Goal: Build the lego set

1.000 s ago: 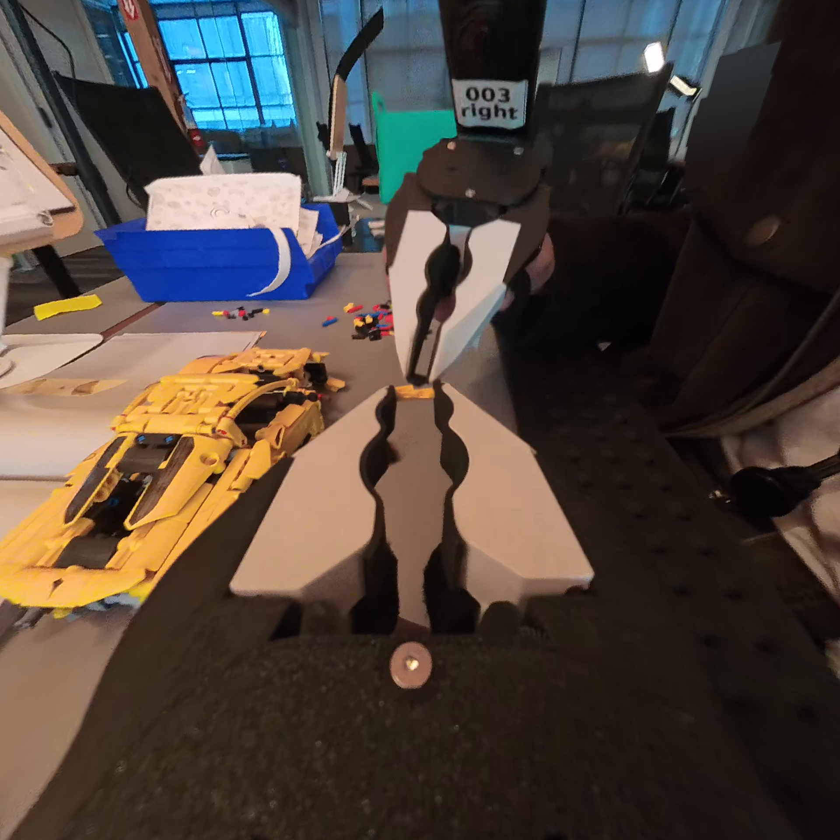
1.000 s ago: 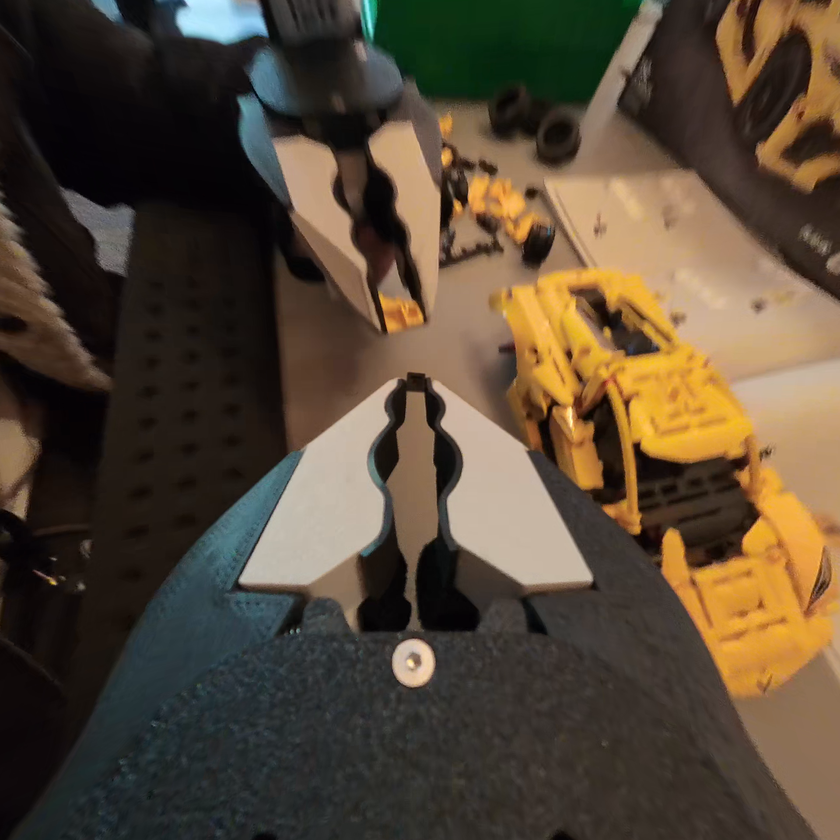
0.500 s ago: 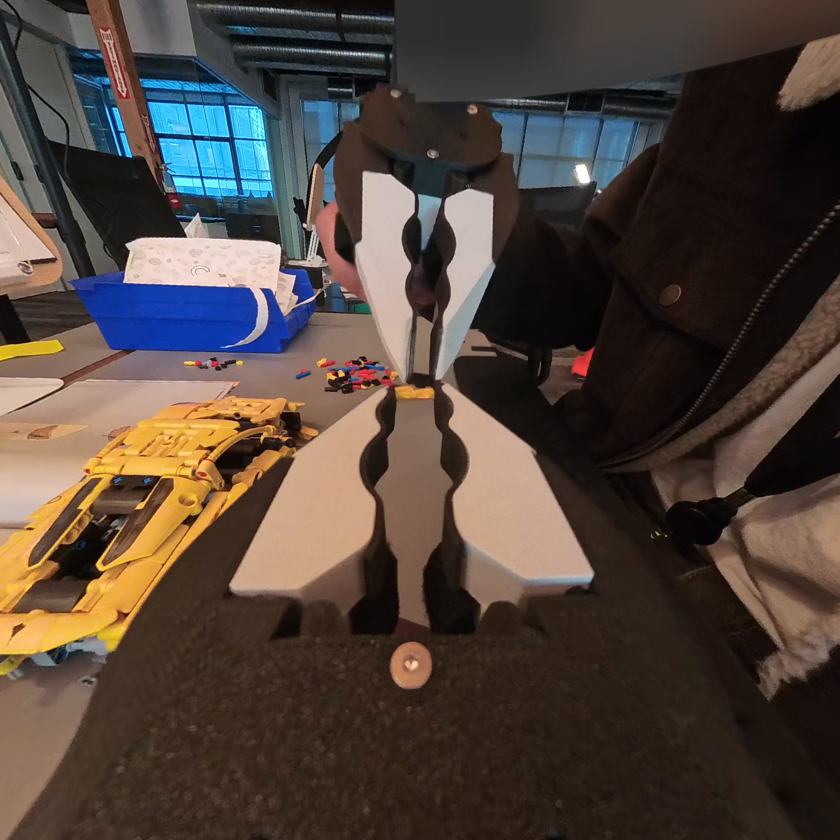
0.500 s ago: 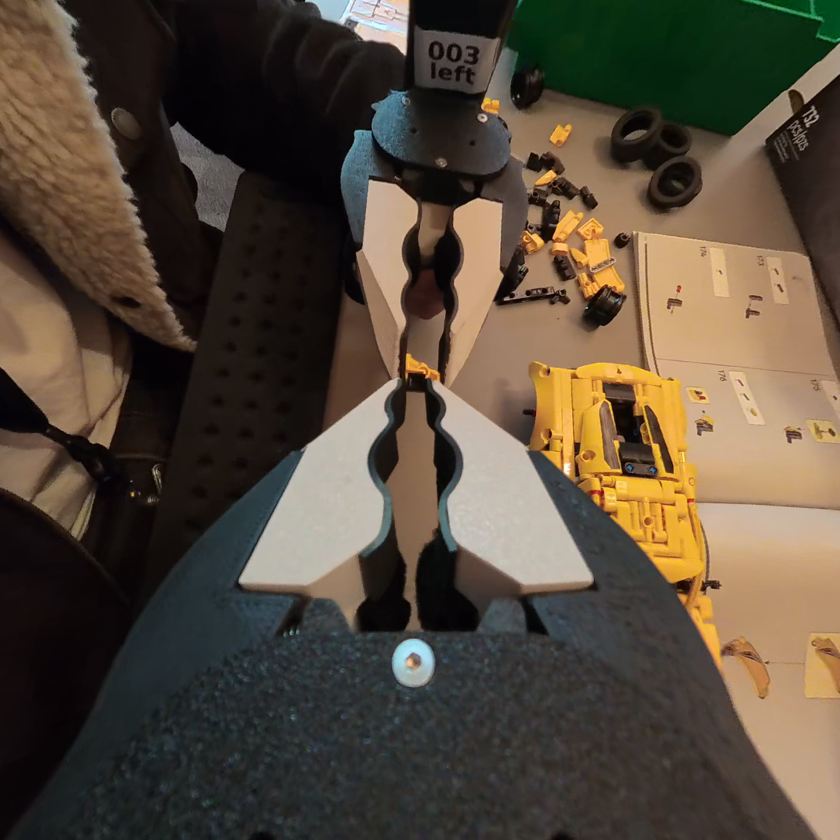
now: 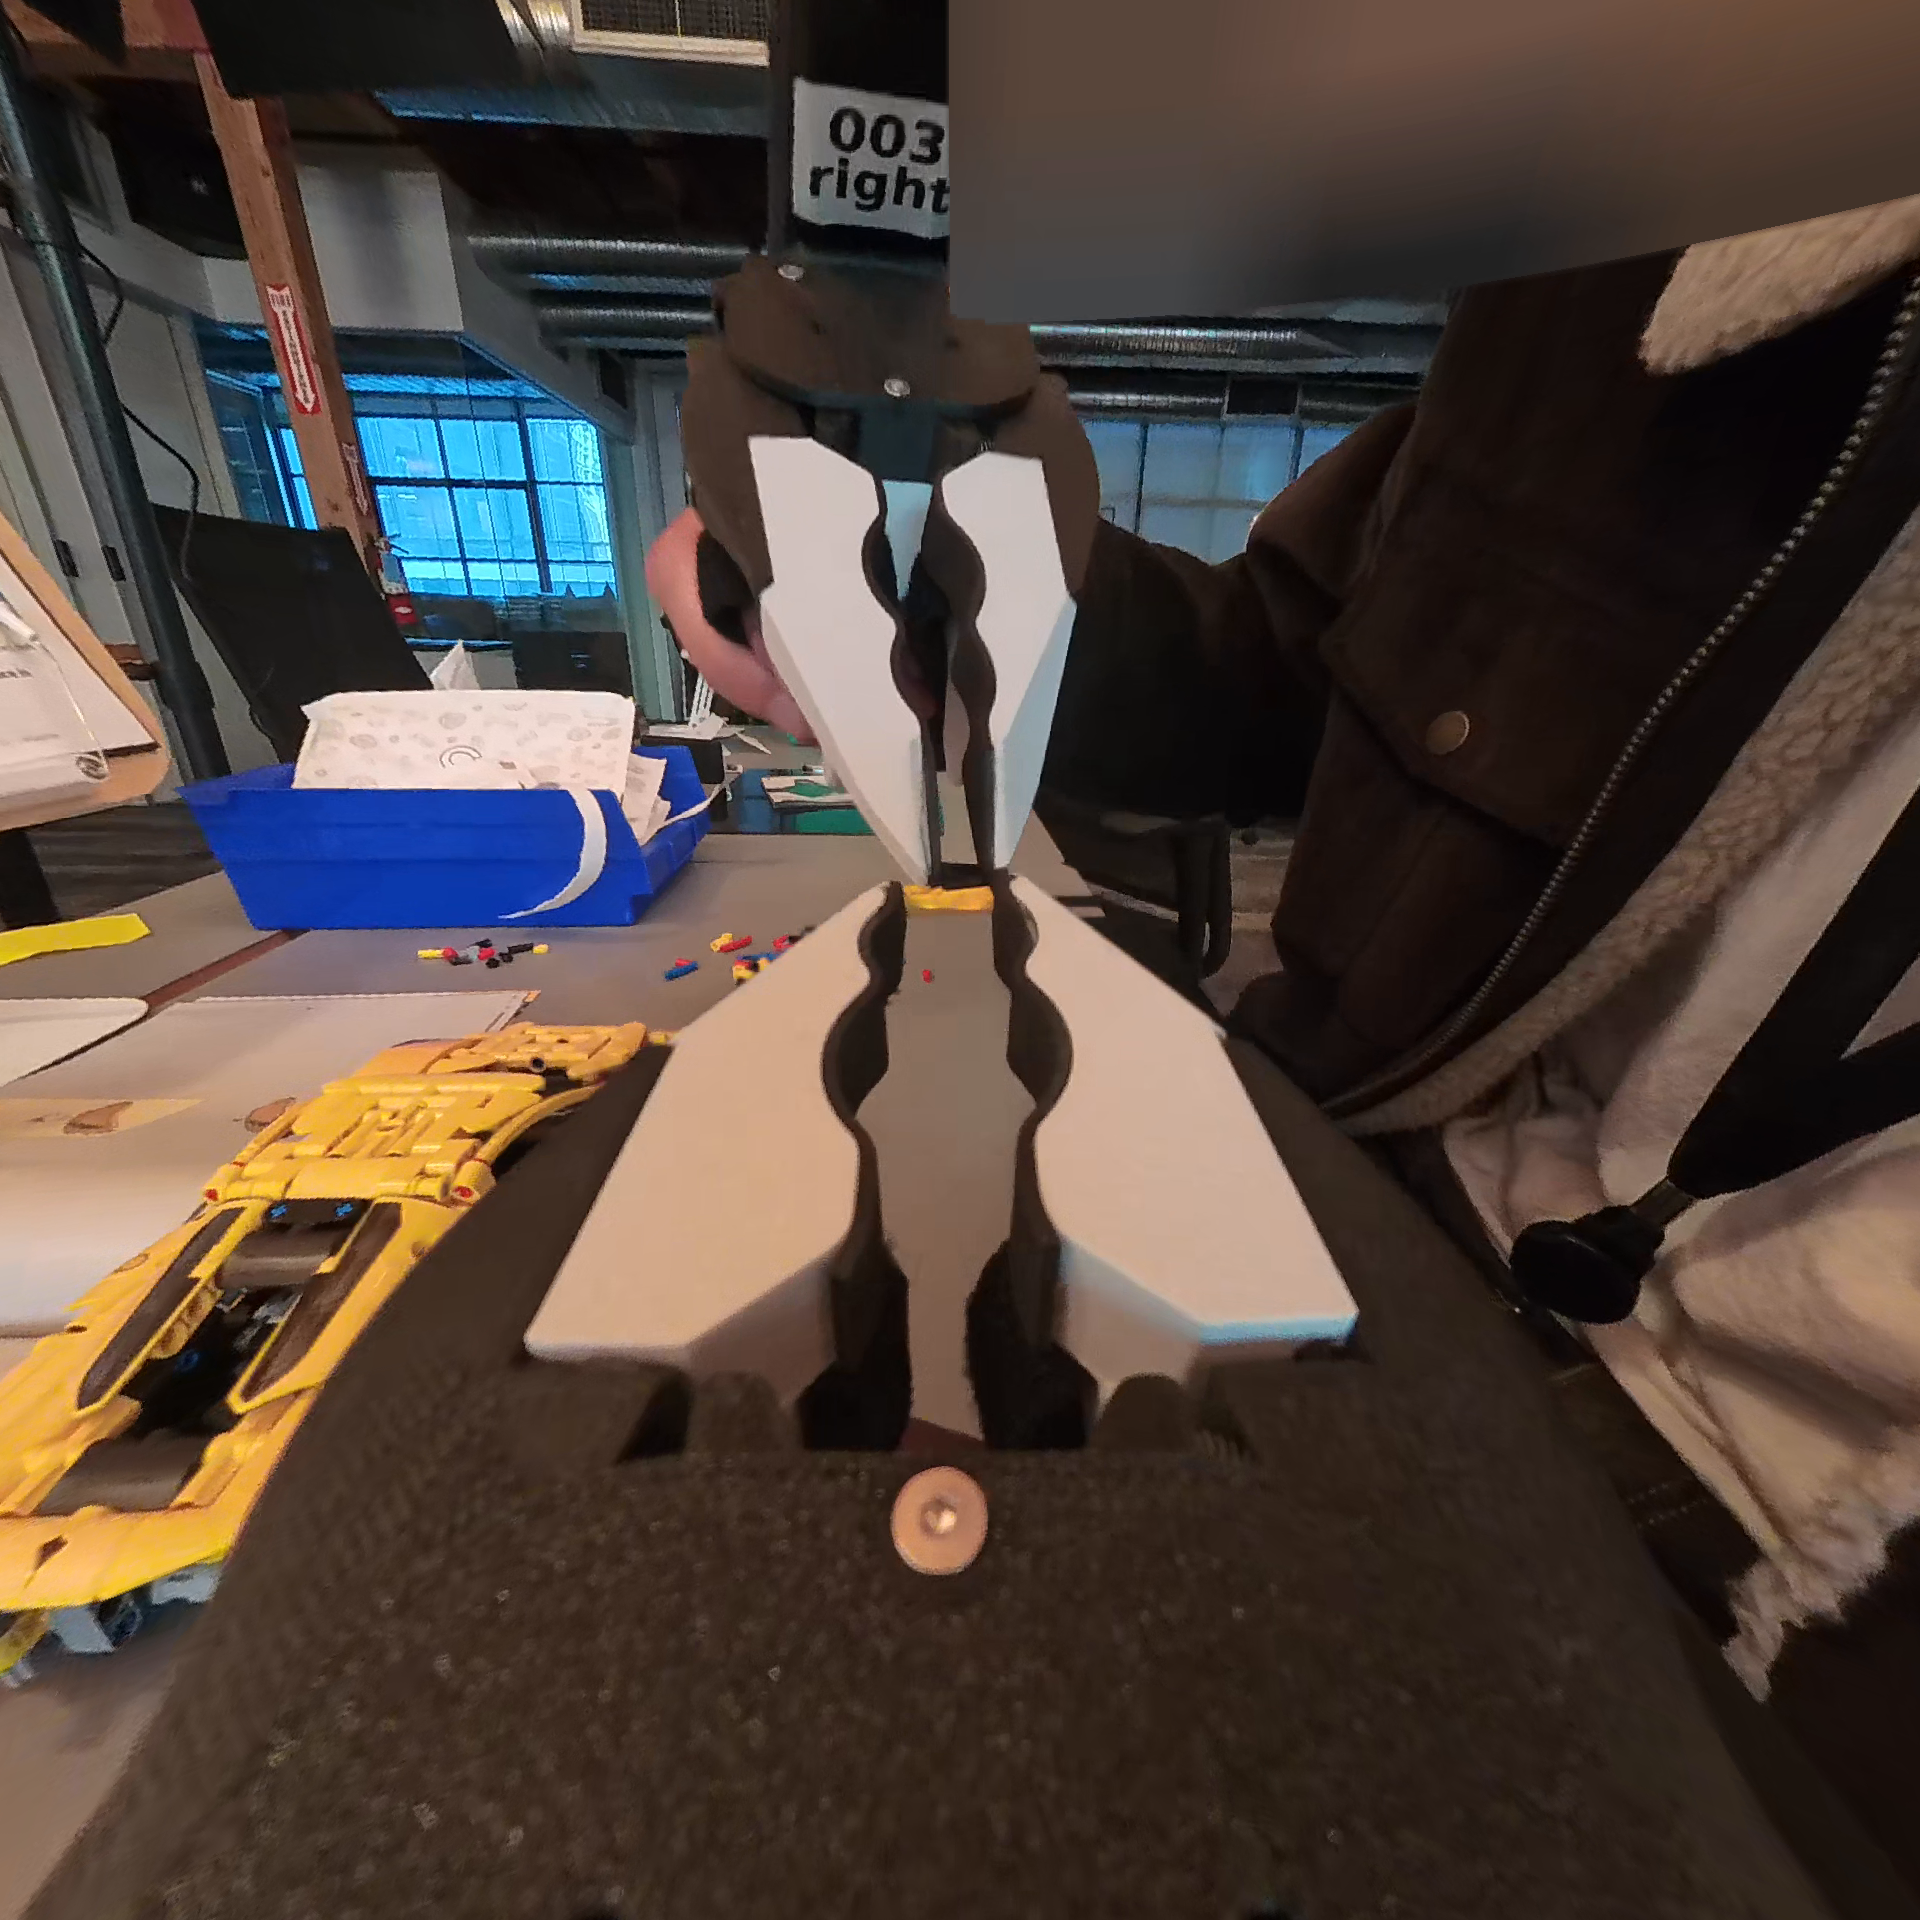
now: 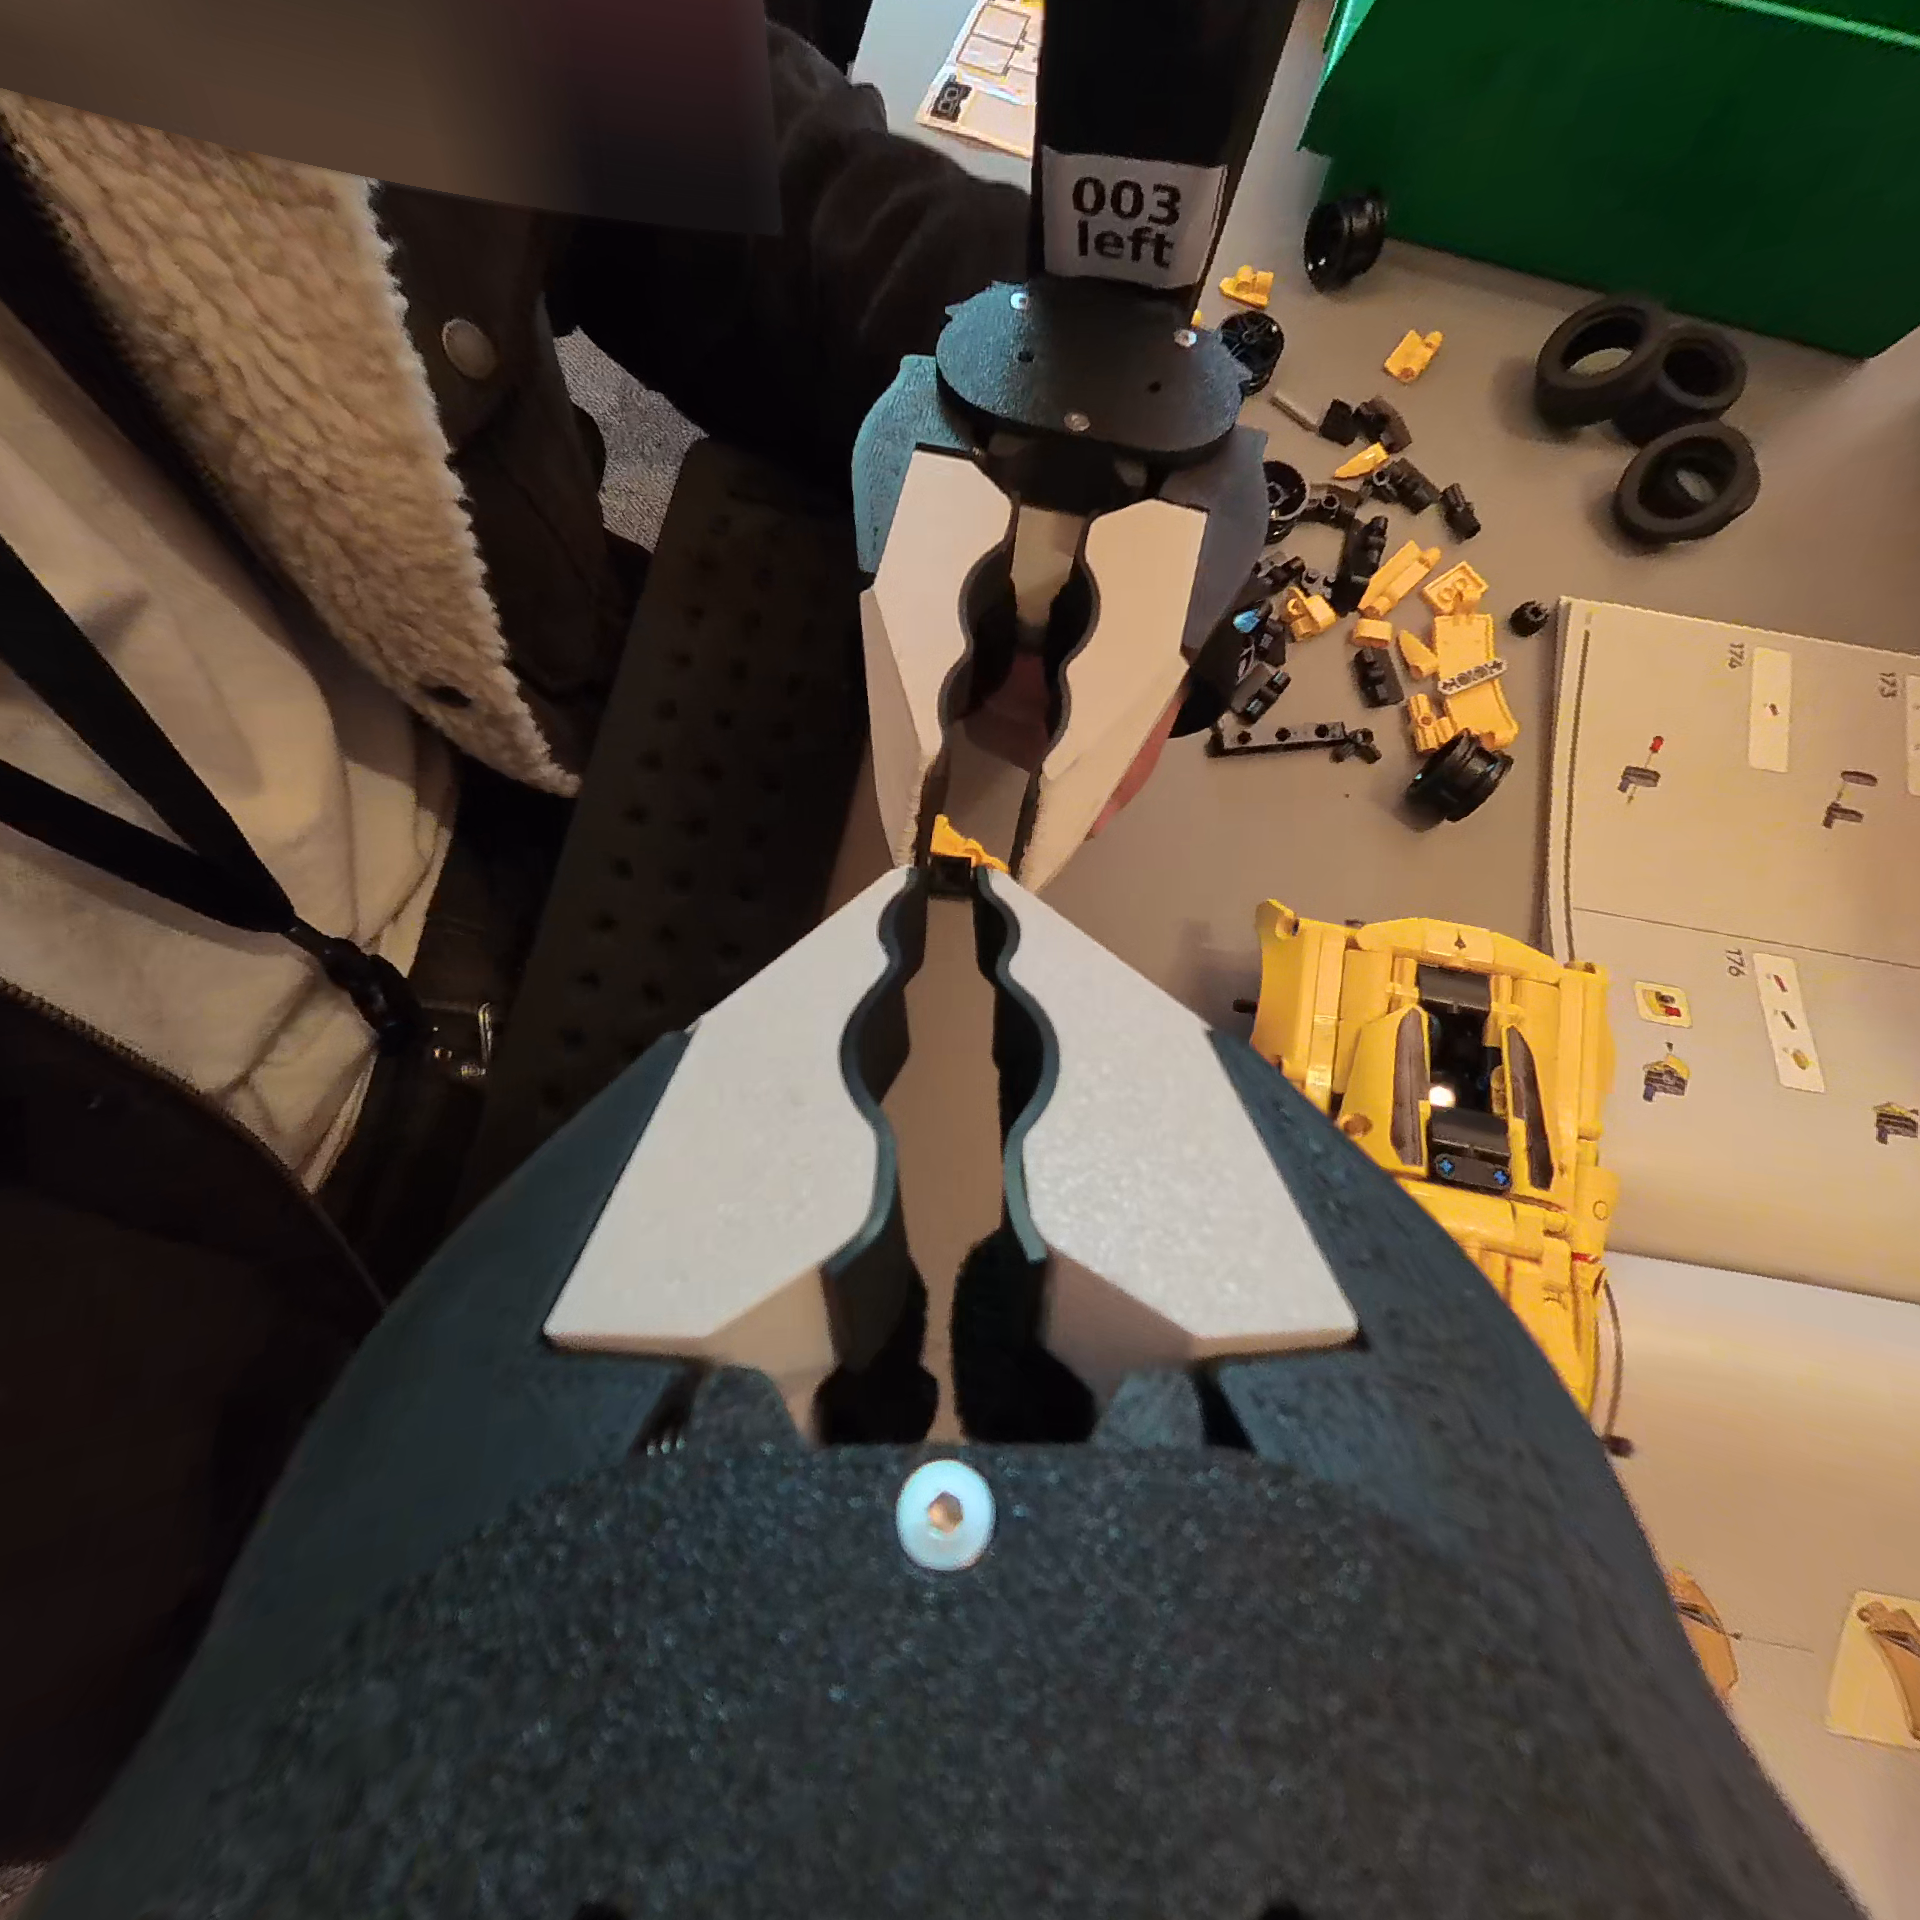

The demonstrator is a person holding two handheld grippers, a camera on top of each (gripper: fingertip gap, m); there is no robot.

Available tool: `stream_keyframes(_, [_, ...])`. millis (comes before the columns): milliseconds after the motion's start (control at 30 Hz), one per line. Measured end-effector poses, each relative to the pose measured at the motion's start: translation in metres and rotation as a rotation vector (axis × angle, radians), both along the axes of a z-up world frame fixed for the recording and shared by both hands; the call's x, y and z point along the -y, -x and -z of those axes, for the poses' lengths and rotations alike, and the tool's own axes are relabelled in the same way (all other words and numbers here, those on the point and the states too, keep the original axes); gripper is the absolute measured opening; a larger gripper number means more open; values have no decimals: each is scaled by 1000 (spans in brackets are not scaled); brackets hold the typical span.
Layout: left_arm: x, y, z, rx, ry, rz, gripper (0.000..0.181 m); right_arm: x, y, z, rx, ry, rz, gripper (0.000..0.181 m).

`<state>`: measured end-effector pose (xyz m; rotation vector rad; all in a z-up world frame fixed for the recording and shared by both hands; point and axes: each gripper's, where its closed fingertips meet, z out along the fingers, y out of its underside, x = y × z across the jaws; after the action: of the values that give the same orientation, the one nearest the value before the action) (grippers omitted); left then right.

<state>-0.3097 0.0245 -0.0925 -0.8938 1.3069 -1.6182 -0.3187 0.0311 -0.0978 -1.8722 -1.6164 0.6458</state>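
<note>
Left gripper [image 5: 945, 896] clamps a small, light, rigid yellow piece [image 5: 945, 900]; right gripper [image 6: 951, 878] pinches a black pin [image 6: 950, 881] tip-to-tip.

White labels sit on both hand-held gripper handles; the instruction booklet [image 6: 1756, 790] bears step numbers.

The yellow car [image 5: 270, 1226] runs off the left edge, and claw tips hide most of the small yellow piece [image 5: 945, 899].
</note>
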Motion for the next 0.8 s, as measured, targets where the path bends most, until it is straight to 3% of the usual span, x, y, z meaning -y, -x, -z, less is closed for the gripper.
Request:
stream_keyframes(267, [-2,7,-14,52,48,10,16,-3,6,-15,-30,-28,-5,11])
stream_keyframes(400, [-6,8,-17,61,83,14,16,1,9,-28,-103,-127,-50,24])
stream_keyframes(533, [-9,10,-20,64,143,35,16,-7,5,-24,-70,-405,-29,44])
stream_keyframes(667, [-15,14,-27,74,234,71,16,-12,5,-25,23,-842,31,37])
stream_keyframes(800, [-20,15,-28,71,280,84,16,-13,9,-23,108,-1045,17,30])
